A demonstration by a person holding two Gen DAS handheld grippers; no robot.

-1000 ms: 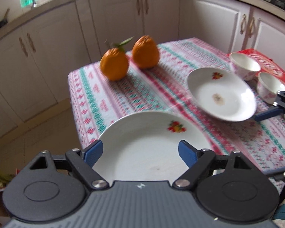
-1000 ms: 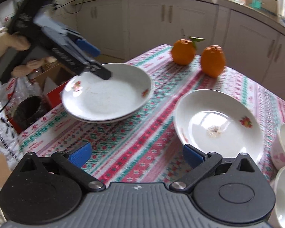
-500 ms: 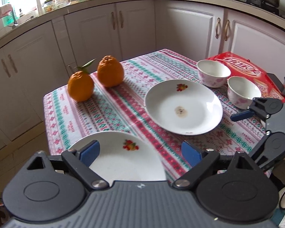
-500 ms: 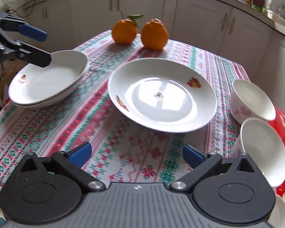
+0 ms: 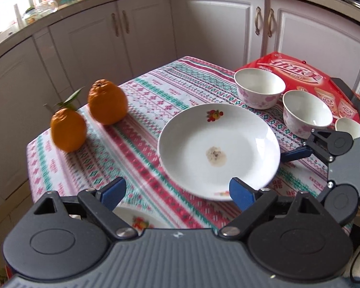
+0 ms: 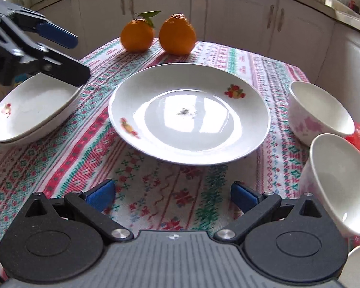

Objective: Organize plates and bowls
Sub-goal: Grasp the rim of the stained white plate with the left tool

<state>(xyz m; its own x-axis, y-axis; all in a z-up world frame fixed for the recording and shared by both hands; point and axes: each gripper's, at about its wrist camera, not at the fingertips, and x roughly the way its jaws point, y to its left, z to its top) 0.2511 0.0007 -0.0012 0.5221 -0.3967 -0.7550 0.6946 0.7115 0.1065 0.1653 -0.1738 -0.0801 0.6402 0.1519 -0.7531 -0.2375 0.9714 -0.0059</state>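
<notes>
Plate (image 6: 189,115), single, mid-table, dead ahead of right gripper (image 6: 172,195); jaws spread, empty, near rim just beyond tips. Left gripper (image 5: 177,192) spread, empty, above stacked plates (image 6: 33,110). Right hand nearer.

- White floral plate (image 6: 189,112), upright, mid-desk, speck at its centre.
- Two stacked plates (image 6: 33,112) at the left edge.
- Pink-flowered bowls (image 6: 321,110), (image 6: 338,180), upright at the right.

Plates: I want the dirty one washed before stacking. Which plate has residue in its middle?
The lone plate at the table's centre, with a dark speck patch in its well. The stacked plates near the left gripper show no such patch.
</notes>
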